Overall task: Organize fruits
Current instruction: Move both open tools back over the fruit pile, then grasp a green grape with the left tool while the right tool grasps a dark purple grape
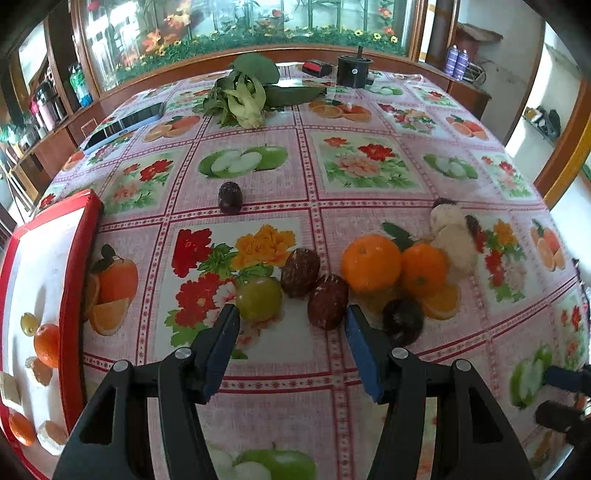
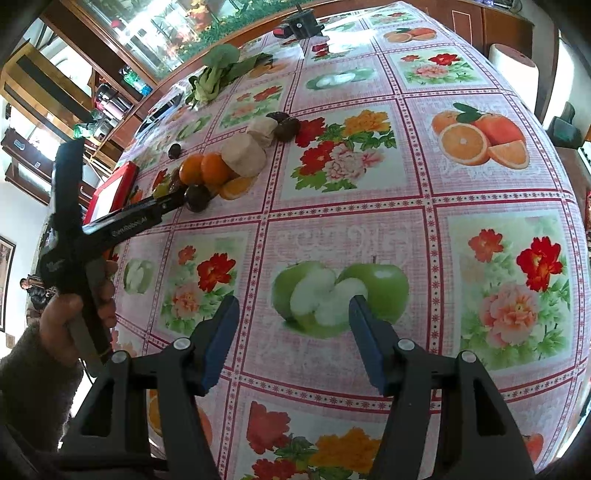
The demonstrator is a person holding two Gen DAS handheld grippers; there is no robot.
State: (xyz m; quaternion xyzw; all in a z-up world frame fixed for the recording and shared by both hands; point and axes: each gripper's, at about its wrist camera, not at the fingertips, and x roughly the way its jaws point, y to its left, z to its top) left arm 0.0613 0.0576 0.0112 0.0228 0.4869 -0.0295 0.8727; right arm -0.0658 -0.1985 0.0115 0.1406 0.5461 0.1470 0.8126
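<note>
Left wrist view shows a cluster of fruit on the table: a green grape-like fruit (image 1: 258,298), two dark reddish-brown oval fruits, one (image 1: 300,272) behind the other (image 1: 328,301), a darker round fruit (image 1: 402,321), two oranges, the bigger (image 1: 370,263) touching the smaller (image 1: 424,270), and pale knobbly pieces (image 1: 453,236) beyond them. One more dark fruit (image 1: 230,197) sits alone, farther away and to the left.

The left gripper (image 1: 293,314) has its blue-padded jaws spread wide with nothing between the pads; the nearer brown fruit lies just ahead of the gap, the green fruit touches or nearly touches the left fingertip, and the dark round fruit sits just right of the right fingertip. At the left edge stands a red-rimmed tray (image 1: 79,258) with a white floor that already holds small oranges, a green fruit and pale pieces.

From the right wrist view, the right gripper (image 2: 293,310) is likewise wide apart and empty, hovering over a printed green apple, well apart from the fruit cluster (image 2: 207,170) at far left. A hand (image 2: 70,314) in a grey-brown sleeve grasps the other gripper's handle.

The tablecloth (image 1: 369,184) is pink checked, printed with flowers, oranges and apples. At the far side lie leafy greens (image 1: 243,92), a phone (image 1: 125,123) and a black cylinder (image 1: 354,70), before a wood-framed glass cabinet (image 1: 236,26).
</note>
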